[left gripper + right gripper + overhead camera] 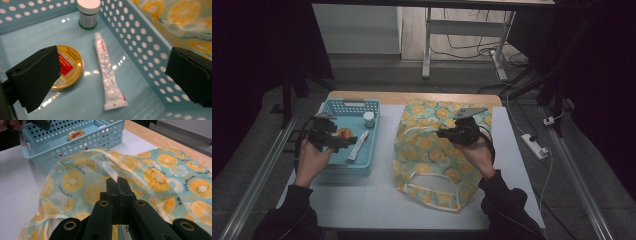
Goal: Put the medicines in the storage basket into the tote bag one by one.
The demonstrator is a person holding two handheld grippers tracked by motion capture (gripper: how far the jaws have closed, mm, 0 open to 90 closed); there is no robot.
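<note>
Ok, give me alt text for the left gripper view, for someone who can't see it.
Two open black fingers frame a blue perforated basket holding a white tube, a round yellow tin and a small white-capped jar. A lemon-print bag lies beyond the basket wall.

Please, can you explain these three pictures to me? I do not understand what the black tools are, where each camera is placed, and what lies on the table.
A person sits at a table and holds a two-jaw gripper in each hand. One camera looks down from above; the other two ride on the grippers and look along their black jaws.

The left gripper hovers with open jaws over a blue basket. Inside lie a white tube, a round yellow tin and a small white-capped jar.

The right gripper is shut on the pale handle strap of a fabric bag printed with orange slices, which lies on the white table.
</note>
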